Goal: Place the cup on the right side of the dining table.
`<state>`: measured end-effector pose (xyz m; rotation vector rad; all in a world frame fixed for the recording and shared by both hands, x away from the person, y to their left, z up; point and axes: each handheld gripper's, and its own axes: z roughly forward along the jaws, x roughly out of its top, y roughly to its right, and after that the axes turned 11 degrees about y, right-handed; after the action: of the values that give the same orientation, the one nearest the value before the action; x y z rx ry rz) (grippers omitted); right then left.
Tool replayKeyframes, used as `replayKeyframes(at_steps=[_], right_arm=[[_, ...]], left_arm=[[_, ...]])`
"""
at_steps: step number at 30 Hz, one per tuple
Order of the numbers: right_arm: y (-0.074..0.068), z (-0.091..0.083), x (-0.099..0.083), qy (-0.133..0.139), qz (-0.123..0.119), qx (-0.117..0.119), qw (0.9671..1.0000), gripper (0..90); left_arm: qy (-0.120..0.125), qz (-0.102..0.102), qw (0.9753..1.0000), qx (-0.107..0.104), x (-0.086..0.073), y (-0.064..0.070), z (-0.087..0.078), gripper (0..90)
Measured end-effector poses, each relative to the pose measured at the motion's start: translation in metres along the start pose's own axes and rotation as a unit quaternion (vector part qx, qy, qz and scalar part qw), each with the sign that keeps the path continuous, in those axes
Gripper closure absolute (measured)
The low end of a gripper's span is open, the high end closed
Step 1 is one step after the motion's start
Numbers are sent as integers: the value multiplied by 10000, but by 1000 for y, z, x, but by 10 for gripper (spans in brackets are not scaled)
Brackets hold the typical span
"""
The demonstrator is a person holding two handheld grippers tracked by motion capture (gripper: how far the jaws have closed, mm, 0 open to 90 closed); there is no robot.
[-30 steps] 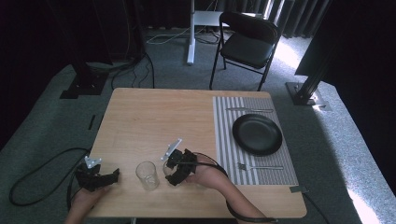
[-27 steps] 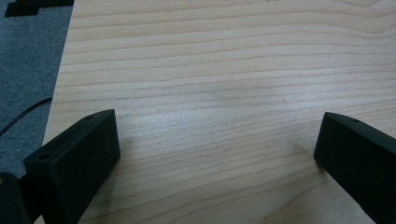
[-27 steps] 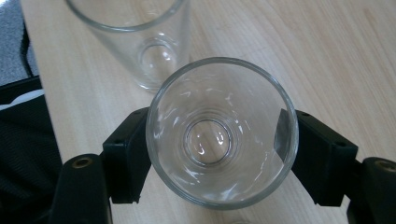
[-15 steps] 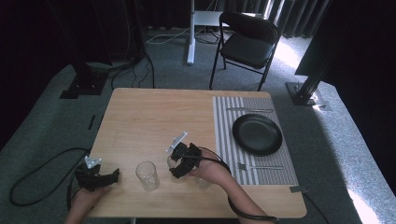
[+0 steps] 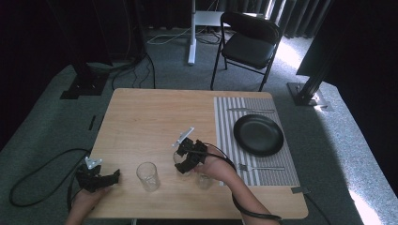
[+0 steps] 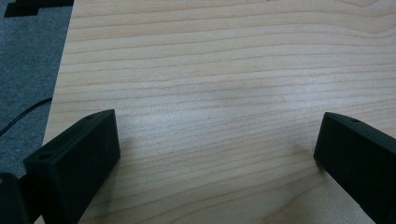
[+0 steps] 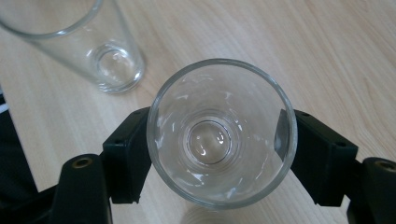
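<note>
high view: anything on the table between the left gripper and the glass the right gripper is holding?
Yes. In the high view, one empty standing glass sits between the left gripper and the right gripper with its held glass; otherwise bare wood.

No readable text, labels (or numbers)

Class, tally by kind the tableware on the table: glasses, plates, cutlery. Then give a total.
Glasses: 2, one standing free and one in the right gripper; a possible third by the right wrist is too unclear to count.
Plates: 1, black.
Cutlery: 2, a fork and a piece beyond the plate.
Total: 5.
</note>
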<state>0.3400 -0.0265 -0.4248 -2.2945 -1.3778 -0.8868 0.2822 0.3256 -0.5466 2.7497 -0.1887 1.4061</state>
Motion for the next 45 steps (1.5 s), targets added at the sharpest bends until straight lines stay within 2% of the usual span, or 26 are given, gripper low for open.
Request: replayKeyframes(at_steps=[3, 9, 14, 23, 26, 29, 32, 33, 38, 41, 45], right_arm=[[10, -4, 0, 36, 148, -50, 9999, 280], [25, -9, -3, 46, 296, -234, 9993, 280], [31, -10, -6, 19, 356, -359, 9987, 281], [54, -23, -7, 122, 623, -589, 9962, 280], [58, -25, -7, 73, 600, -643, 9961, 280], [66, -26, -6, 71, 716, -678, 9951, 280], [68, -27, -6, 46, 719, -694, 9950, 280], [80, -29, -7, 39, 816, -777, 9936, 280], [91, -32, -10, -25, 914, -894, 9918, 280], [94, -31, -11, -103, 943, -978, 9907, 280], [101, -30, -13, -128, 1004, -970, 9901, 280]], left_arm=[[-2, -3, 10000, 1, 0, 0, 0, 6], [0, -2, 10000, 2, 0, 0, 0, 6], [-1, 5, 10000, 2, 0, 0, 0, 6], [-2, -3, 10000, 2, 0, 0, 0, 6], [-2, -3, 10000, 1, 0, 0, 0, 6], [-3, 0, 10000, -2, 0, 0, 0, 6], [-4, 0, 10000, 2, 0, 0, 0, 6], [-3, -7, 10000, 3, 0, 0, 0, 6], [-2, -6, 10000, 0, 0, 0, 0, 6], [-3, -5, 10000, 0, 0, 0, 0, 6], [-3, -6, 10000, 0, 0, 0, 0, 6]])
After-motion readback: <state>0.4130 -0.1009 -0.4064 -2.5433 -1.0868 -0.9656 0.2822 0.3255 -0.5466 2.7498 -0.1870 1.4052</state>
